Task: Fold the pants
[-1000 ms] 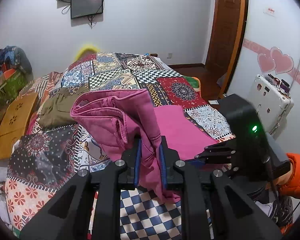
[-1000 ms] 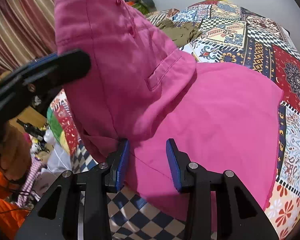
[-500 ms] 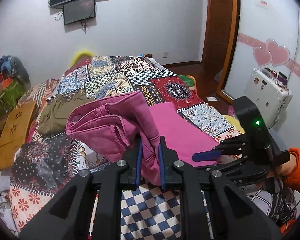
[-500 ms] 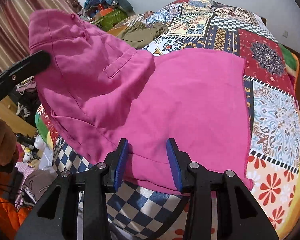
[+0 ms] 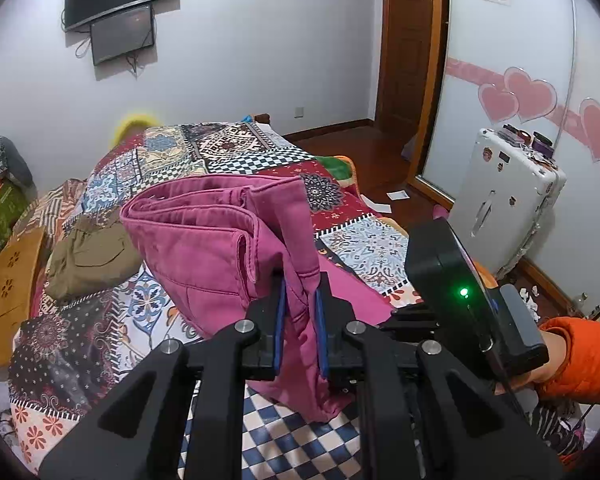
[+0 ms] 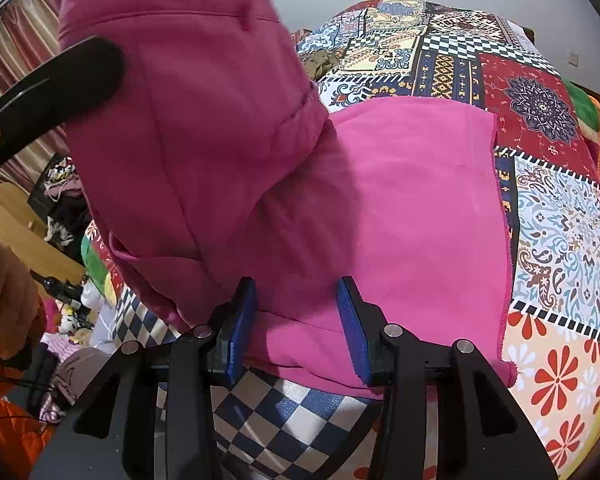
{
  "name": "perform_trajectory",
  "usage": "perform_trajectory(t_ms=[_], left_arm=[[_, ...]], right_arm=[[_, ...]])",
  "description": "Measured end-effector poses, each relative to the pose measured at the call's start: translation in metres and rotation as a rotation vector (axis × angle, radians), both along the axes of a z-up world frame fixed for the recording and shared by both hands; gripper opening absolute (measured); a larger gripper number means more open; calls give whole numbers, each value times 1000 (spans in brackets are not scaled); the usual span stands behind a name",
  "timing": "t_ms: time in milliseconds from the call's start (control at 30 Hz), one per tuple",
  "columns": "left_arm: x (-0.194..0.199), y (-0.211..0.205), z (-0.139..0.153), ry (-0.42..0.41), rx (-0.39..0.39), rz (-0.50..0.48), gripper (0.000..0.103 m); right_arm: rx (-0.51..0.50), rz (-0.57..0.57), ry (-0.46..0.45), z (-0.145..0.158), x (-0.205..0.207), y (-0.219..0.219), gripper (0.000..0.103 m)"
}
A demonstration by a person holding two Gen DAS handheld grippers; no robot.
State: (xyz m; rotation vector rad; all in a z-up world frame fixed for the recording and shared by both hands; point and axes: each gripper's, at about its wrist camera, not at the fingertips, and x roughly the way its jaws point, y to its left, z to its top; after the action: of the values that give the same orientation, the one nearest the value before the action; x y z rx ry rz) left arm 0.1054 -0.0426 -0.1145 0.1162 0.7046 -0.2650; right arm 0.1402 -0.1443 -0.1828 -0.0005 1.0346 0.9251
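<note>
My left tongs (image 5: 299, 326) are clamped on the pink pants (image 5: 220, 248), lifted mid-frame over the patchwork bed (image 5: 364, 240). My right tongs (image 6: 296, 320), bottom centre, stand apart, pads clear of the fabric.

Your left gripper (image 5: 299, 322) pinches a fold of the pants (image 5: 220, 248) above the bed (image 5: 80, 344); their lower part lies flat on the quilt ahead of your right gripper (image 6: 296, 316). Behind them to the left lies another garment (image 5: 92, 256). A suitcase (image 5: 508, 208) stands right of the bed.
</note>
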Motion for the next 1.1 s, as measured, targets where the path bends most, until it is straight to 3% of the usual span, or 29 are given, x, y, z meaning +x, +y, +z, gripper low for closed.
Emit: perform_trajectory(t_ms=[267,400,533,1100], left_arm=[[2,-1,-1,3,-3,-21,13],[4,-6,0,2,-15,-36,13],[9,-14,-2,7,-15,-55,13],[34,-53,-7,57,-51,-161,12]], right_arm=[[-20,-68,-67,19,-4,-37,40],[-41,-137,-7,-1,5,-58,40],[-24,-135,53,-19,13,-59,40],[14,-131,77,-25,15,-57,41]])
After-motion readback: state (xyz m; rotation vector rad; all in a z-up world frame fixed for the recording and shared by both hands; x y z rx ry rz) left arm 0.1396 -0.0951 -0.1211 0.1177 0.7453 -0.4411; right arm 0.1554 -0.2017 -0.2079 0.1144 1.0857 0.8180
